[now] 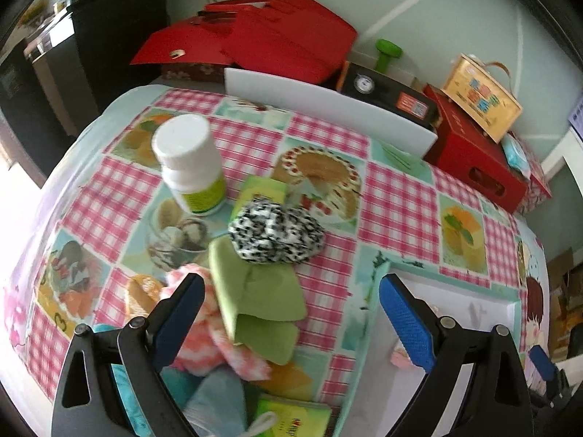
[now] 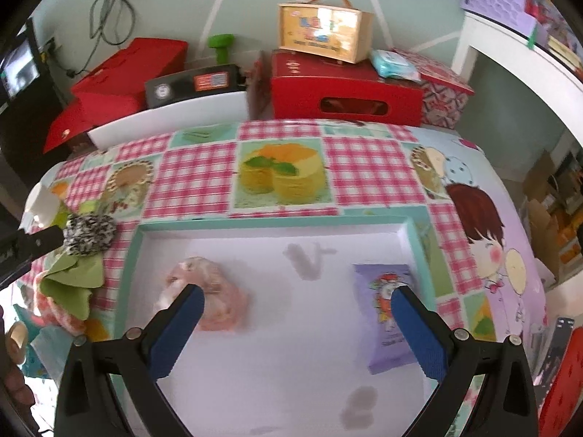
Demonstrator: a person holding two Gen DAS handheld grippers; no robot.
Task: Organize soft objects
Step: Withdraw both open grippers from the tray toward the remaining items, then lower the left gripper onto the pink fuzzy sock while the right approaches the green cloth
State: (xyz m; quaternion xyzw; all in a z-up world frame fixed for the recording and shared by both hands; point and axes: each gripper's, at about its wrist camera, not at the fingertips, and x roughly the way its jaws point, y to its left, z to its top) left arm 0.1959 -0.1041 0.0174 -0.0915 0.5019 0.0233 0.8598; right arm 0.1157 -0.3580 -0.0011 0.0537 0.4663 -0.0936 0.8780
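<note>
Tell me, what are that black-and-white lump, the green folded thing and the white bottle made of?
Black-and-white lump: looks like fuzzy knit or plush fabric, speckled and matte. Green folded thing: probably soft cloth or felt, creased and dull. White bottle: smooth, slightly glossy plastic, apparently, with a printed label.

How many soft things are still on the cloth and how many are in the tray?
On the cloth: 3 - speckled scrunchie, green cloth, pink-white cloth
In the tray: 2 - pink scrunchie, purple packet
Total: 5
</note>
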